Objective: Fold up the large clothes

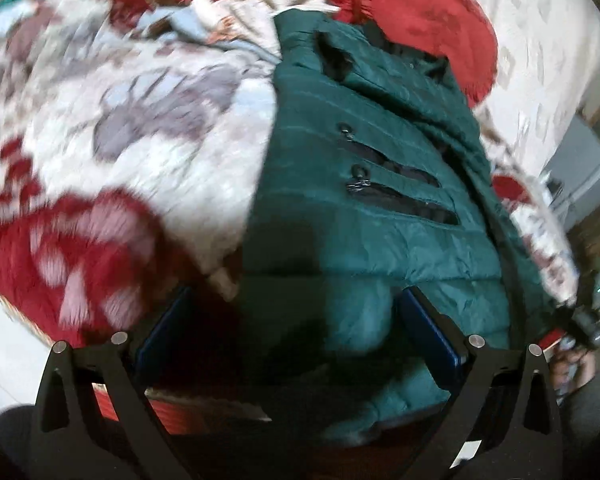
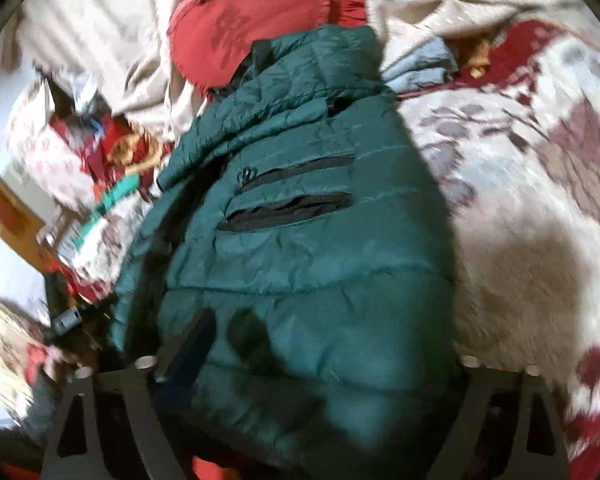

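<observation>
A green quilted jacket (image 1: 380, 208) lies on a bed covered by a blanket (image 1: 148, 128) patterned in white, grey and red. Two dark zip pockets (image 1: 396, 184) run slantwise across the jacket's upper panel. Beyond its collar sits a red cushion (image 1: 412, 12) with a fringed edge, resting on a beige sheet (image 2: 100, 32).

The left claw (image 1: 296, 320) is low at the jacket's near hem, its fingers (image 1: 428, 332) spread wide apart with a puffed fold of the green fabric bulging up between them. The left finger lies in shadow at the jacket's edge, next to the blanket.

In the right wrist view the jacket (image 2: 300, 248) fills the middle, its pockets (image 2: 292, 192) again visible, a light blue cloth (image 2: 420, 64) just beside its collar. The right claw (image 2: 320, 360) is also spread, the jacket's hem bunched between the fingers (image 2: 188, 344); the right finger is hidden under fabric. Both views are blurred.
</observation>
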